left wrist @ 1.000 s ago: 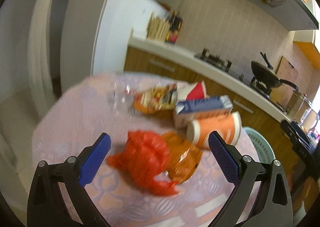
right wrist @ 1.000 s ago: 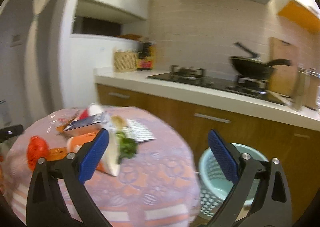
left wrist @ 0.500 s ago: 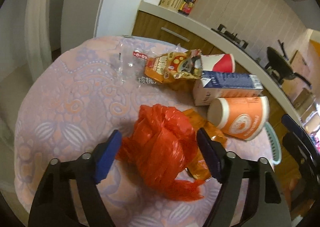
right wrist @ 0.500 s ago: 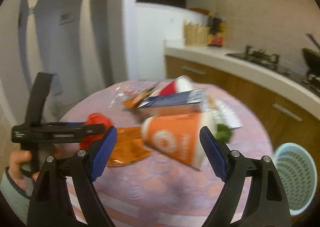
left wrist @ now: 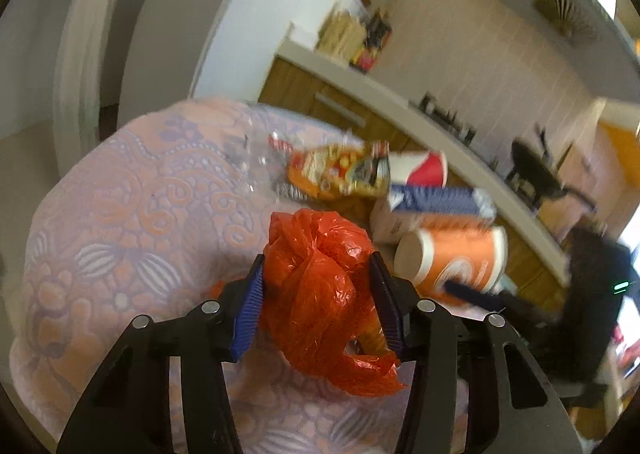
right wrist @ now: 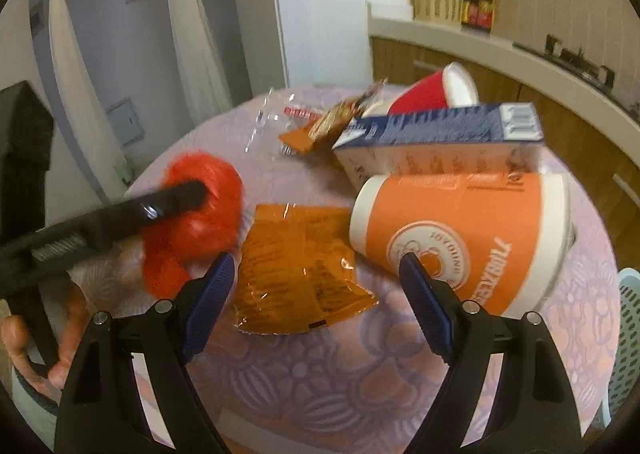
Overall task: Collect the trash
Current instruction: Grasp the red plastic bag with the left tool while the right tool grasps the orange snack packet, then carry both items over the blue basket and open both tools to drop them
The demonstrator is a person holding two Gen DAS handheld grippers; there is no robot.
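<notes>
My left tool [left wrist: 316,304] is closing around the red bag [left wrist: 320,294]; I squeeze its bulk evenly; right tool [right wrist: 316,296] hangs open over the orange wrapper [right wrist: 298,266].

Left gripper [left wrist: 318,294]: jaws closing, bag [left wrist: 320,274] between pads.
Right gripper [right wrist: 316,290]: jaws wide, nothing held, angled down.
</notes>
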